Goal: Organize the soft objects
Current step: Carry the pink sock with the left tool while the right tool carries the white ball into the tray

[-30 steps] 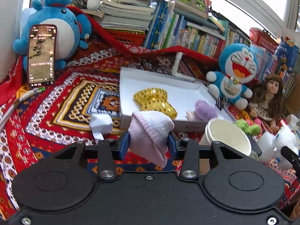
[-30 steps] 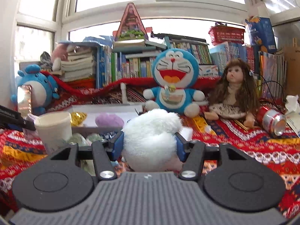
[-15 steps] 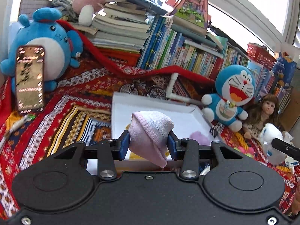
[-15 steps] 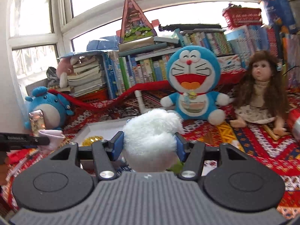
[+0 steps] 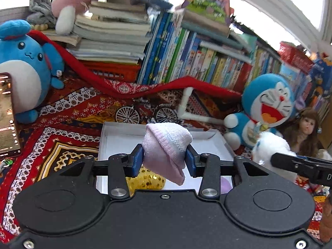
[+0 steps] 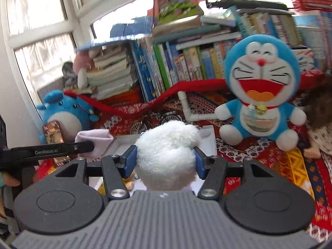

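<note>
Two handheld grippers hover above a white shallow box (image 5: pixel 116 137) on a red patterned cloth (image 5: pixel 68 108). The left gripper (image 5: pixel 165 160) is clenched on a rolled pale pink sock (image 5: pixel 166 145); the right gripper (image 6: pixel 165 161) squeezes a fluffy white plush (image 6: pixel 166 155) between its blue pads. Each item hangs above the box, where a gold sequinned piece (image 5: pixel 145 181) and a lilac soft item (image 5: pixel 225 183) already lie. Just behind the box stand a miniature bicycle (image 5: pixel 145 113) and a bent white pipe (image 5: pixel 186 108); a blue cat plush (image 6: pixel 261 95) sits to its right beside a long-haired doll (image 5: pixel 305 128). A round blue plush (image 5: pixel 22 68) with a phone (image 5: pixel 7 114) propped against it sits at left. Stacked and upright books (image 5: pixel 186 58) line the back beneath a bright window (image 6: pixel 41 20)
</note>
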